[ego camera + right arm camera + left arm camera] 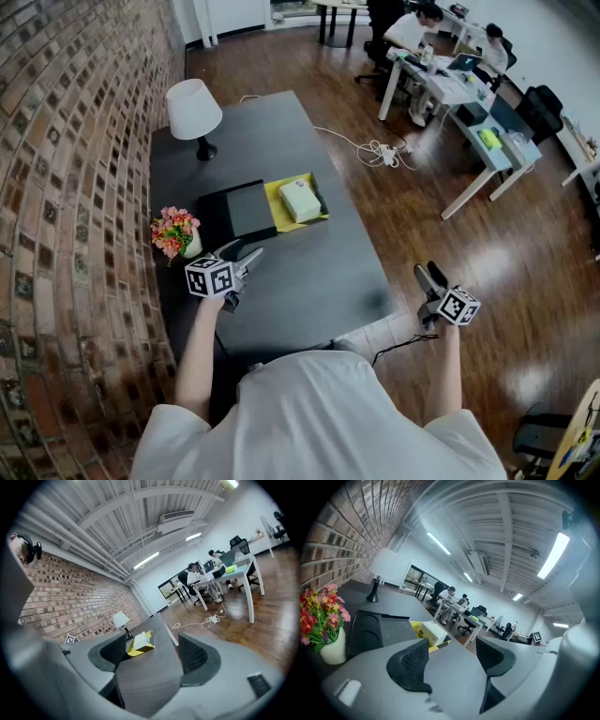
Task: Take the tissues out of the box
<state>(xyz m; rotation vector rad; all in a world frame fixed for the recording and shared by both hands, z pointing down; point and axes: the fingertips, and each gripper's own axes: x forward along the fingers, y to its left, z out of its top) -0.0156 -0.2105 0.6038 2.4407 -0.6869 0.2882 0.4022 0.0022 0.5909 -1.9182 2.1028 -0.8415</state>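
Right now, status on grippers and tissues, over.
Left gripper open, empty, over the table. Right gripper open, empty, off the table's edge. Tissues untouched in the yellow box. Bare tabletop between grippers and box.

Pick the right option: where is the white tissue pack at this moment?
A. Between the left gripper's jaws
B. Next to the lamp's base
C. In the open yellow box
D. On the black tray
C: the tissue pack lies inside the open yellow box, next to the black tray. The left gripper and right gripper are both short of it, jaws apart and empty.
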